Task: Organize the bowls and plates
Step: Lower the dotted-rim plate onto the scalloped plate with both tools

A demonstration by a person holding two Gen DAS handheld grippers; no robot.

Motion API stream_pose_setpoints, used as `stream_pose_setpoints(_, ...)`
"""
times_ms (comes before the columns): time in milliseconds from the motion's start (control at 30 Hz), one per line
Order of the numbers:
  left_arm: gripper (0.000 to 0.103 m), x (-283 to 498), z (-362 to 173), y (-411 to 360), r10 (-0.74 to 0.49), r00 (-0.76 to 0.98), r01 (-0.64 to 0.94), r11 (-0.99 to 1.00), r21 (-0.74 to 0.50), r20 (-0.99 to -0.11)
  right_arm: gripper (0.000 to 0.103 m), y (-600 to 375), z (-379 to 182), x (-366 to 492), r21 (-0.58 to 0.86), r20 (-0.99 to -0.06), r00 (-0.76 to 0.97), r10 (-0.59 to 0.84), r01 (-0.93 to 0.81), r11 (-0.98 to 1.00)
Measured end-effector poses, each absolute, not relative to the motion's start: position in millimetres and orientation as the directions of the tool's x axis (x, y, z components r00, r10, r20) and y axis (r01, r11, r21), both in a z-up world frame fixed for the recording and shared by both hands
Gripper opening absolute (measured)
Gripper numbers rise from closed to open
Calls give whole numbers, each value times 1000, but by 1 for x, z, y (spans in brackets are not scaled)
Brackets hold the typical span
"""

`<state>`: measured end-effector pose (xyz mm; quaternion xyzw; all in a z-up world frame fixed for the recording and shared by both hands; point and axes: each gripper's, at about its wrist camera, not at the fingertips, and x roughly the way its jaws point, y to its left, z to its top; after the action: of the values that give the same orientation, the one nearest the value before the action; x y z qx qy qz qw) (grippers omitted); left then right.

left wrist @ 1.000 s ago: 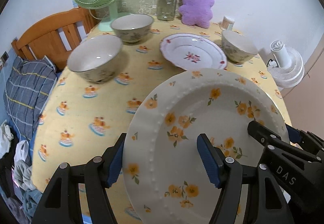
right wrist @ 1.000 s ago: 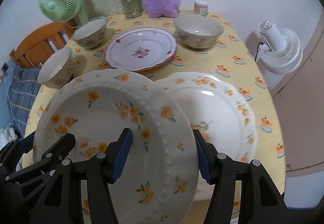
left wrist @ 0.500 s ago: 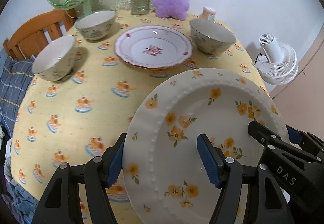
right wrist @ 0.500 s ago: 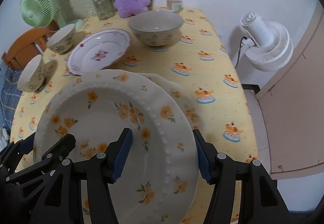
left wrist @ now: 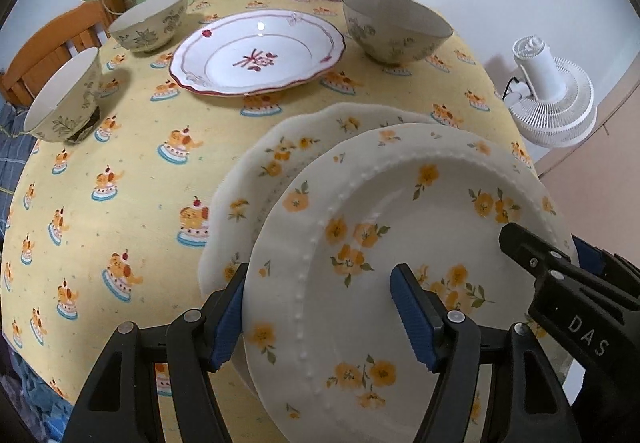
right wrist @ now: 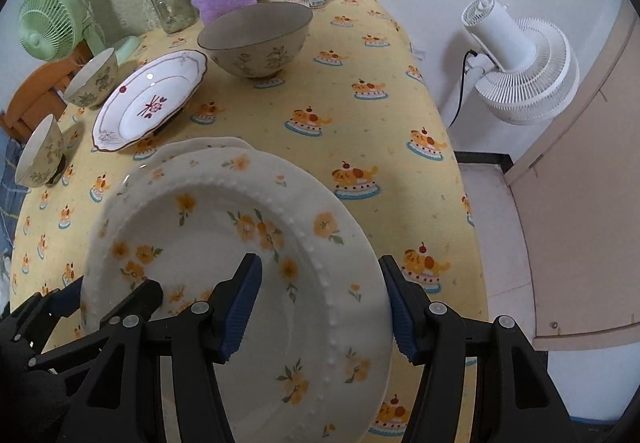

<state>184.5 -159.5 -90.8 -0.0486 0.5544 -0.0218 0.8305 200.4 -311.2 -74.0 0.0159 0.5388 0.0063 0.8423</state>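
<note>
Right gripper (left wrist: 560,275) body reads "DAS".

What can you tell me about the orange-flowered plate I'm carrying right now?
The held plate is a glossy white, ceramic-looking dish with orange flowers, green leaves and a raised beaded ring around its well. Tilted, it is clamped at opposite rims by the left hand-held gripper and right hand-held gripper. It overlaps a similar flowered plate lying on the tablecloth; contact between them is unclear.
</note>
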Motion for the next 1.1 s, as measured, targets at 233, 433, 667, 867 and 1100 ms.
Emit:
stream_pose_setpoints(233, 71, 189, -98, -161, -102, 358, -10, 994, -113, -928, 62, -315, -78, 204, 45, -912, 408, 33, 21, 999)
stream_pose_setpoints(433, 76, 194, -101, -166, -106, 348, 31, 994, -102, -931, 62, -316, -81, 206, 41, -917, 398, 25, 32, 999)
stream_pose_setpoints(667, 77, 199, -102, -169, -88, 334, 28, 996, -84, -939, 62, -317, -85, 208, 43, -919, 394, 24, 41, 998)
stream_pose_setpoints(867, 78, 203, -103, -173, -68, 324, 19, 998, -65, -944, 62, -318, -82, 205, 48, -915, 403, 27, 41, 998)
stream_pose_setpoints(1100, 79, 204, -103, -174, -35, 308, -8, 999, -40, -951, 62, -319, -74, 198, 41, -907, 419, 32, 11, 999)
